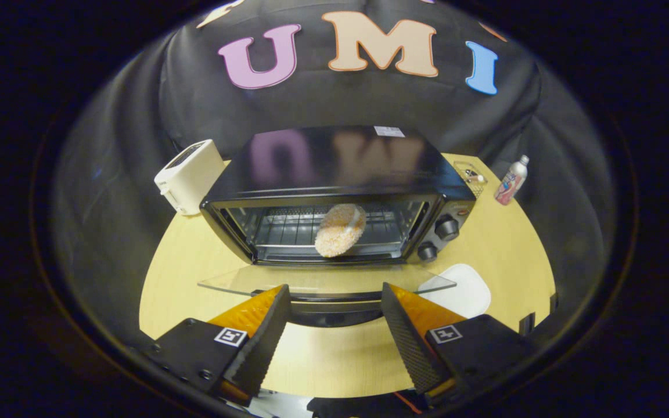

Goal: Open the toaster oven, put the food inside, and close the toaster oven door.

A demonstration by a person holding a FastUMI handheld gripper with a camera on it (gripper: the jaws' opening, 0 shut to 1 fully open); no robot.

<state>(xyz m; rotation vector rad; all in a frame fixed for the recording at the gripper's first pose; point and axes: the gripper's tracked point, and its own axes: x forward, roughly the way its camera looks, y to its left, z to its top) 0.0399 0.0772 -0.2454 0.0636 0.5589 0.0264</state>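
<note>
Your gripper [331, 325] is nearest, fingers spread wide apart with nothing between them, hanging just short of the toaster oven door [326, 280]. That door lies dropped flat, a clear glass panel reaching toward you from the toaster oven [334, 197], with its dark handle [334, 306] along the near edge, right between and just ahead of your fingertips.

Inside the oven, the food [340, 230] rests on the wire rack [288, 229]: a round, crumb-coated patty that appears to lean tilted rather than lie flat, toward the middle of the cavity. You can treat the placing as done, judging from how it sits.

What remains is the door. Expect it to be stiff, hinged at the oven's lower front, light to lift but likely to snap shut with a spring near the end. Glass is slick and breakable, so don't pinch the pane; go for the handle bar at its middle, either closing your fingers on it or hooking under it and swinging it up toward the oven's top. Off-centre lifting may twist it.

Left of the oven stands a white toaster [189, 175]; right of it, a bottle [511, 180] and a small clear container [471, 174]; a white plate [462, 287] lies by the oven's front right corner, beside the open door. All rest on the wooden table [509, 244].
</note>
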